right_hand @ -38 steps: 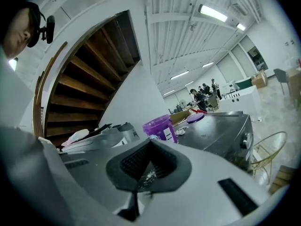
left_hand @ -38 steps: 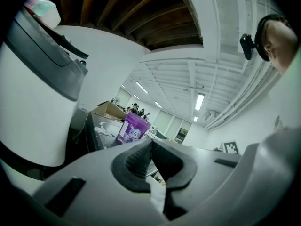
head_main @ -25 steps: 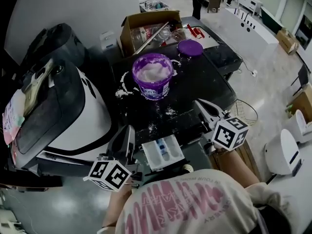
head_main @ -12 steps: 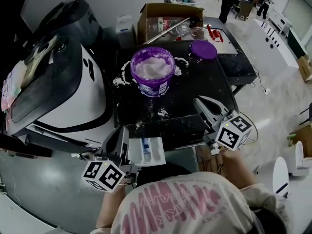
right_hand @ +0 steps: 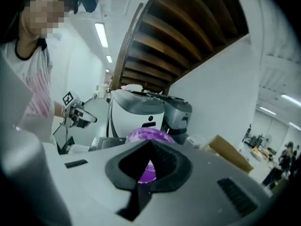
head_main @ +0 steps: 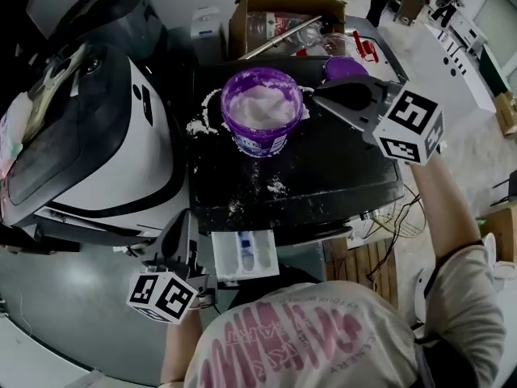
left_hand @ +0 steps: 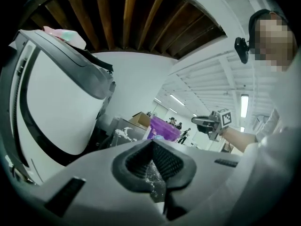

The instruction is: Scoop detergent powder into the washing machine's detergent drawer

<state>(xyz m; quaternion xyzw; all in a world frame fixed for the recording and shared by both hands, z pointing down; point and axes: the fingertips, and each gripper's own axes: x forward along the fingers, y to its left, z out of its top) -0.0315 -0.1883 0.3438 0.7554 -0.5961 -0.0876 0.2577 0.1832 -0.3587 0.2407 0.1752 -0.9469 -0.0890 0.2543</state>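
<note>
A purple tub (head_main: pixel 260 111) full of white detergent powder stands on the black table (head_main: pixel 331 176), its purple lid (head_main: pixel 343 67) behind it. My right gripper (head_main: pixel 317 97) hovers just right of the tub's rim; its jaws are starting to part, and nothing is between them. In the right gripper view the tub (right_hand: pixel 136 135) lies straight past the right gripper (right_hand: pixel 149 142). The white detergent drawer (head_main: pixel 245 255) sticks out below the table's front edge. My left gripper (head_main: pixel 186 217) hangs shut and empty left of the drawer, with powder specks on its pads (left_hand: pixel 157 166).
A white and black washing machine (head_main: pixel 89 136) fills the left side. An open cardboard box (head_main: pixel 283 23) of clutter sits behind the tub. Spilled powder (head_main: pixel 276 187) dots the table. The person's shirt covers the lower middle of the head view.
My right gripper has risen from beside the drawer to the tub's right rim. The left gripper has stayed low by the drawer, drifting slightly left.
</note>
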